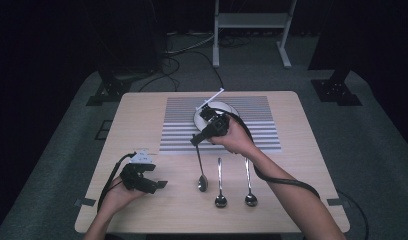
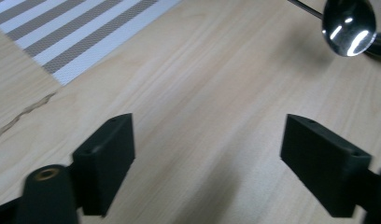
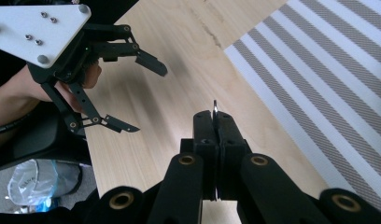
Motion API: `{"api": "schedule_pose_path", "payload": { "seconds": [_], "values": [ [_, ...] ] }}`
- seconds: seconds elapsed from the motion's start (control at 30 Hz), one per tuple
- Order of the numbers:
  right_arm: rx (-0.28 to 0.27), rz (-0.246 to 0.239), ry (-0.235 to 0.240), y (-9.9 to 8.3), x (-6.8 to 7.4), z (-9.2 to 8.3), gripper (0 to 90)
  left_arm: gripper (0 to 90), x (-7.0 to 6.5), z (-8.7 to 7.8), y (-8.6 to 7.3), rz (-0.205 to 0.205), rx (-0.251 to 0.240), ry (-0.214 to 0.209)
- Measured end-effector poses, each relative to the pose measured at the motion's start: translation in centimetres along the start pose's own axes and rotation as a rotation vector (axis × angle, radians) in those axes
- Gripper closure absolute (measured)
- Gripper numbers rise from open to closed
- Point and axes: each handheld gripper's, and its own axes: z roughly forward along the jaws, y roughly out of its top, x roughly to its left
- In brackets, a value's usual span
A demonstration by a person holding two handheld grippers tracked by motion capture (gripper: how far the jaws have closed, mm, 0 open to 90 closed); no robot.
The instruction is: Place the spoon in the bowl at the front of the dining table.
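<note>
Two black jaws of the right gripper (image 3: 215, 122) are sitting closest in the right gripper view, pressed together on the thin end of a shiny metal spoon handle (image 3: 215, 106), whose tip is poking up between them.

Taking the striped grey-and-white placemat (image 1: 272, 135) as the landmark, the pale wooden table (image 1: 142, 115) is extending past it on every side. A white round plate (image 1: 231, 107) is lying on the mat's far middle, with a white stick-like utensil (image 1: 214, 96) resting across its far edge. The right gripper (image 1: 195, 141) is hovering over the mat's near edge, gripping the leftmost long-handled steel spoon (image 1: 201, 172) by its handle end; the bowl of that spoon is pointing toward the person, off the mat's near side. Two more steel spoons (image 1: 220, 187) (image 1: 249, 185) are lying just to its right, also off the mat's near edge.

The left gripper (image 1: 161, 185) is waiting well off the mat's near-left corner, jaws spread wide and holding nothing; in the left gripper view the spoon bowl (image 2: 349, 27) is gleaming ahead of it.

By my judgement, the step in hand is picking up the first spoon, likely for carrying to the plate. The next move is calling for a steady lift, keeping the pinch firm because the grip is at the very end and the heavy bowl could swing, then a turn toward the plate.
</note>
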Motion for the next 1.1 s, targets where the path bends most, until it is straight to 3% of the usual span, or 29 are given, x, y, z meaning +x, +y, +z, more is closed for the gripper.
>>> {"api": "schedule_pose_path", "payload": {
  "seconds": [0.2,1.1],
  "values": [
    [-0.017,0.031,-0.010,-0.2,-1.1,-0.9,88.6,6.7,0.4,-0.1,-0.1,-0.019,-0.010,0.018],
    [-0.108,0.101,-0.042,-0.1,-3.6,-3.7,88.5,6.8,0.1,0.2,-0.1,-0.008,0.008,0.015]
  ]
}}
